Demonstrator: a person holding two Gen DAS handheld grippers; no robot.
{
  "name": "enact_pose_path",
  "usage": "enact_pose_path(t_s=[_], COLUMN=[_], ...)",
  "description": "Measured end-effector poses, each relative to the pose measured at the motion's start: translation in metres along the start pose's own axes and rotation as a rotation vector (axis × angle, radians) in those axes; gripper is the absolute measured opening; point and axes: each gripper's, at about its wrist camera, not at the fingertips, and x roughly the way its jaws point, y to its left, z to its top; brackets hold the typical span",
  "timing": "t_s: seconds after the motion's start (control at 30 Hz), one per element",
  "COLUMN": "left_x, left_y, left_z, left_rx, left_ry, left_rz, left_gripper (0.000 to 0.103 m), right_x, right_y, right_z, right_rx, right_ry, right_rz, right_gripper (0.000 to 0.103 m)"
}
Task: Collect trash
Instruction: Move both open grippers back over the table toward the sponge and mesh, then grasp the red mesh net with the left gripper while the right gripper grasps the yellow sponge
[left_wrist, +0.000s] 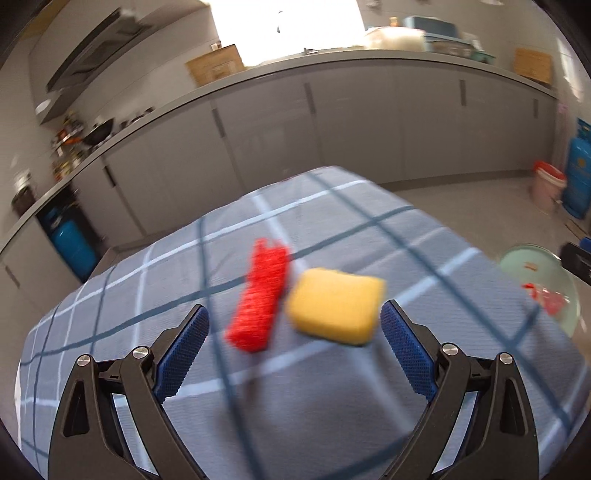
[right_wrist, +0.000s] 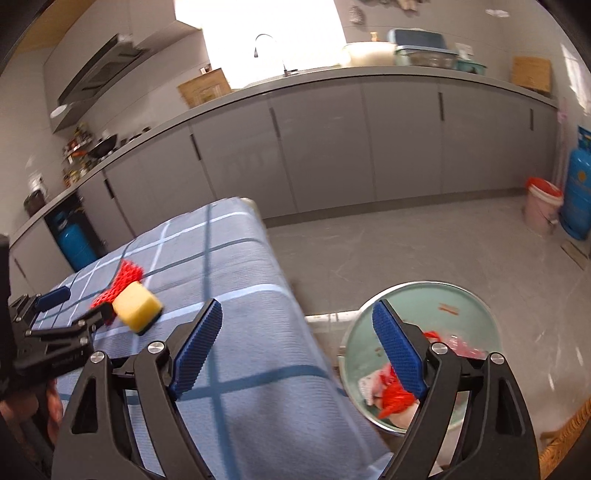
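Left wrist view: my left claw (left_wrist: 293, 317) is spread wide w/ nothing between the pads, hanging over the worktop (left_wrist: 369, 406), which is covered in a blue check cloth. Two pieces lie mid-worktop, touching side by side: a red mesh scrap (left_wrist: 260, 295) and a yellow sponge (left_wrist: 334, 306). Frame's blurred, so fine texture is hard to read. Sponge looks light, soft and squashy; I'd pinch across its short sides, low, and expect it to give before it holds. Mesh looks floppy, near weightless, prob snags on pads; take it mid-length so neither end drags.

Right wrist view: right claw (right_wrist: 297, 314) is also spread, empty, sitting over the worktop's right edge. Below it on the floor stands a pale green bin (right_wrist: 476, 306) w/ red and white scraps already inside. Sponge (right_wrist: 138, 306) and mesh (right_wrist: 118, 282) show well left of that edge, just beyond the left claw (right_wrist: 83, 302).
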Motion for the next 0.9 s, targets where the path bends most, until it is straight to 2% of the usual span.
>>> enact_pose_path(t_s=[0.13, 0.2, 0.4, 0.47, 0.53, 0.57, 0.6, 0.9], left_x=[0.02, 0.029, 0.05, 0.058, 0.064, 0.065, 0.065, 0.022], left_y=[0.036, 0.044, 0.041, 0.039, 0.04, 0.043, 0.043, 0.072], left_z=[-0.001, -0.001, -0.002, -0.003, -0.004, -0.006, -0.007, -0.023], left_rx=[-0.061, -0.083, -0.085, -0.084, -0.091, -0.098, -0.099, -0.136], left_ry=[0.031, 0.047, 0.061, 0.07, 0.094, 0.102, 0.101, 0.052], left_rz=[0.047, 0.041, 0.006, -0.002, -0.041, -0.063, -0.07, -0.026], left_gripper=[0.092, 0.092, 0.091, 0.076, 0.035, 0.024, 0.017, 0.015], right_x=[0.013, 0.017, 0.024, 0.024, 0.026, 0.027, 0.029, 0.061], right_y=[0.037, 0.05, 0.068, 0.07, 0.074, 0.077, 0.079, 0.126], right_z=[0.0, -0.001, -0.005, -0.007, -0.006, -0.005, -0.004, 0.008], right_rx=[-0.083, -0.11, -0.143, -0.159, -0.173, -0.179, -0.183, -0.29], right_ry=[0.024, 0.033, 0.056, 0.059, 0.063, 0.064, 0.066, 0.096], right_rz=[0.048, 0.059, 0.059, 0.055, 0.056, 0.058, 0.062, 0.129], right_gripper=[0.086, 0.086, 0.088, 0.089, 0.089, 0.089, 0.089, 0.089])
